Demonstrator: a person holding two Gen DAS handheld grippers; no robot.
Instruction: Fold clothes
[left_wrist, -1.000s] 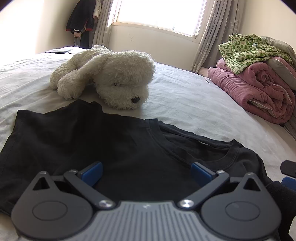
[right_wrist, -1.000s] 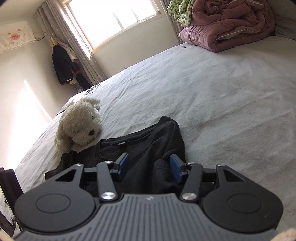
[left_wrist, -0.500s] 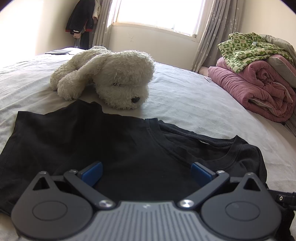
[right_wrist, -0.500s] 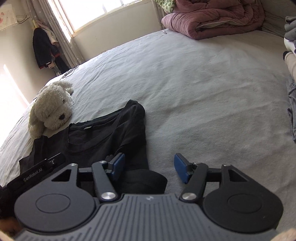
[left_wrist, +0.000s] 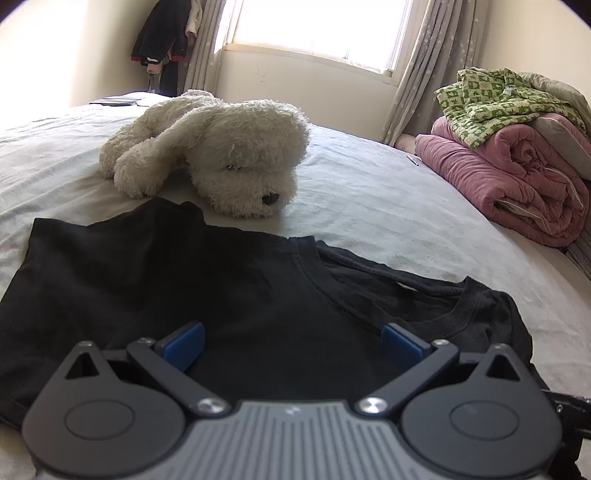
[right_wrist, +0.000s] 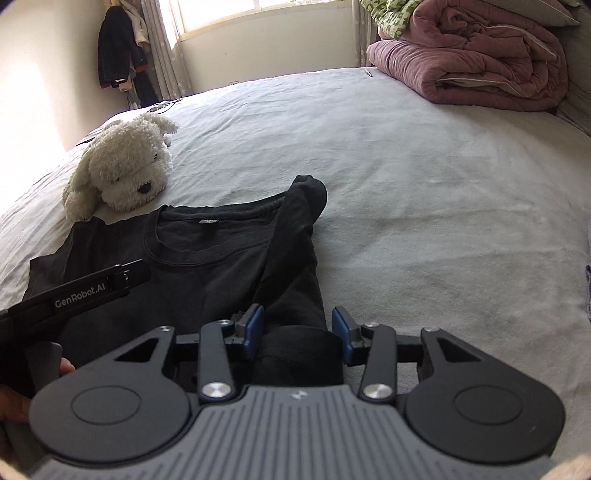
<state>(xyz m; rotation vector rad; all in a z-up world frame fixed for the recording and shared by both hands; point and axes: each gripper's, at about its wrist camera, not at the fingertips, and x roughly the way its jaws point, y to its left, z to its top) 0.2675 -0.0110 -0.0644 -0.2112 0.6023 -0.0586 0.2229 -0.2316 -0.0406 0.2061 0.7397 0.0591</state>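
A black T-shirt (left_wrist: 184, 288) lies flat on the bed, collar towards the far right. My left gripper (left_wrist: 293, 343) hovers low over its body with the jaws wide open and nothing between the blue pads. From the right wrist view the same T-shirt (right_wrist: 207, 273) has its right sleeve (right_wrist: 295, 295) folded back into a thick strip. My right gripper (right_wrist: 299, 330) is closing on that strip, and the bunched cloth fills the gap between both pads. The left gripper's black body (right_wrist: 92, 295) shows at the left, with a hand (right_wrist: 66, 365) below it.
A white plush dog (left_wrist: 221, 158) lies just beyond the shirt's far edge. A rolled pink quilt (left_wrist: 517, 184) topped by a green checked garment (left_wrist: 491, 103) sits at the right. Grey bedsheet (right_wrist: 424, 184) stretches right of the shirt. Dark clothes (left_wrist: 162, 37) hang by the window.
My right gripper has rolled level and shifted onto the folded sleeve, and its jaws have narrowed around the cloth. The left gripper has stayed still and open.
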